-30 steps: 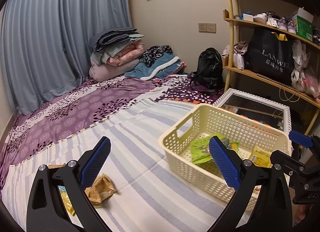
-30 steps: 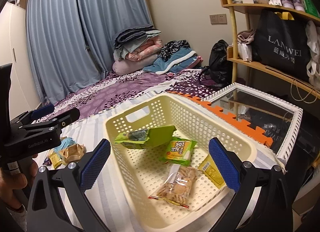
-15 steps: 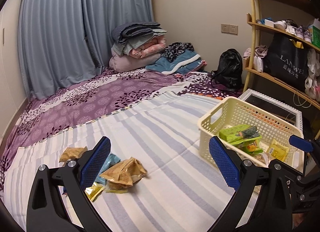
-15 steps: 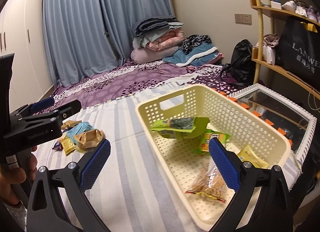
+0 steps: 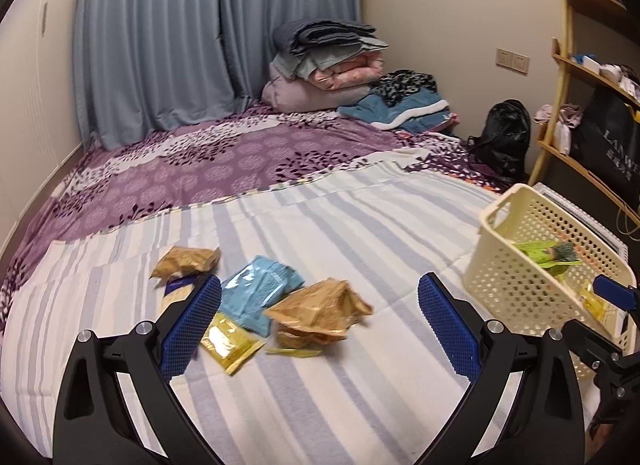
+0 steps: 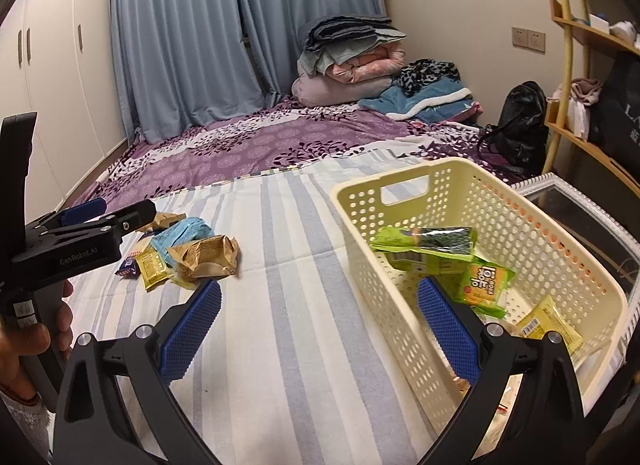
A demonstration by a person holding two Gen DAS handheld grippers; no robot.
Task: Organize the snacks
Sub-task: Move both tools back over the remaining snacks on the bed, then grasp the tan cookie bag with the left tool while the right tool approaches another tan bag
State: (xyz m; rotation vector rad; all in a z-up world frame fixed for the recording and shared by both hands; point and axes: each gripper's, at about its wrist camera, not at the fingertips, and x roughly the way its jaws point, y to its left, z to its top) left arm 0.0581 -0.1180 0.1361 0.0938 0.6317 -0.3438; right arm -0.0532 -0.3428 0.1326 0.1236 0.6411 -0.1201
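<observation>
Left gripper (image 5: 319,325) is hanging spread wide, gripping nothing, over the striped sheet (image 5: 320,233); the loose snack pile is lying just ahead between its fingers: tan packet (image 5: 186,261), blue packet (image 5: 258,291), gold sachet (image 5: 230,341), crumpled brown bag (image 5: 318,311). Right gripper (image 6: 319,329) is also sitting spread and empty, its right finger overlapping the near wall of the cream basket (image 6: 404,173), which is holding a green packet (image 6: 424,249), an orange-green biscuit pack (image 6: 486,283) and a yellow sachet (image 6: 546,323).
</observation>
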